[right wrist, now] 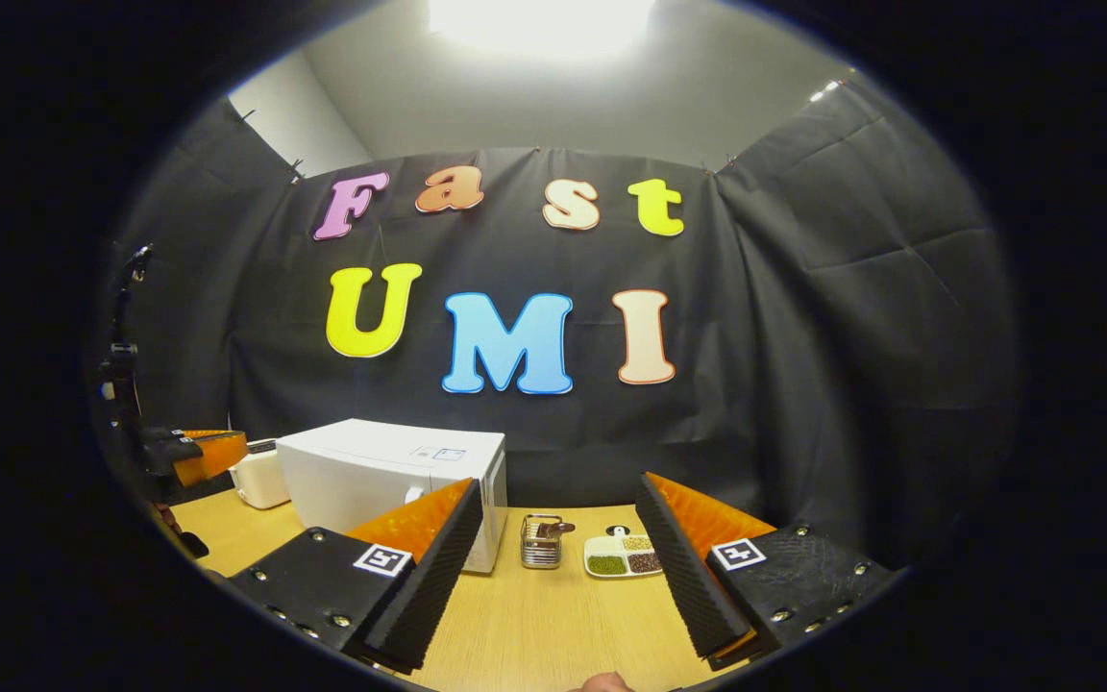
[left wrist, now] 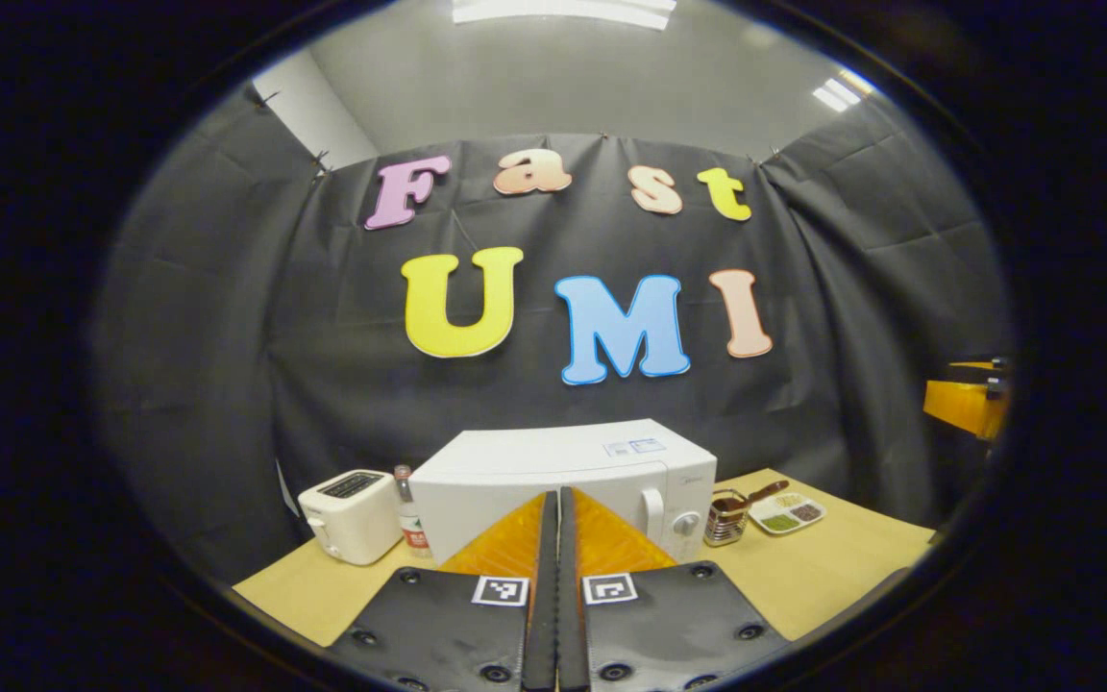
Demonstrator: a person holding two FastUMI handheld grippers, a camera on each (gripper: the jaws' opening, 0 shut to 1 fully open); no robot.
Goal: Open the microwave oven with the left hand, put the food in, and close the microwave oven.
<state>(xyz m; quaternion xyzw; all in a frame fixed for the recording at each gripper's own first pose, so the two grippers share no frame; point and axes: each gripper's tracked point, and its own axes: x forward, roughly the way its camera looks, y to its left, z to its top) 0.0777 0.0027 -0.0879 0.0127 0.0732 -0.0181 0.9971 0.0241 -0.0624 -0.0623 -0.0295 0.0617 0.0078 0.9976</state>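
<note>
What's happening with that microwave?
A person holds a gripper in each hand, both raised in front of the table. The left gripper is shut on nothing and aimed at the white microwave, whose door is shut. The right gripper is open and empty, facing the food tray and a small metal basket. Nothing has been touched yet.

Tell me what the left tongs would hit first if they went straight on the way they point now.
Probably the microwave oven. In the left gripper view the left tongs, fingers together, aim at its front face, left of the door handle. Nothing appears to lie between, though depth is hard to judge.
</note>
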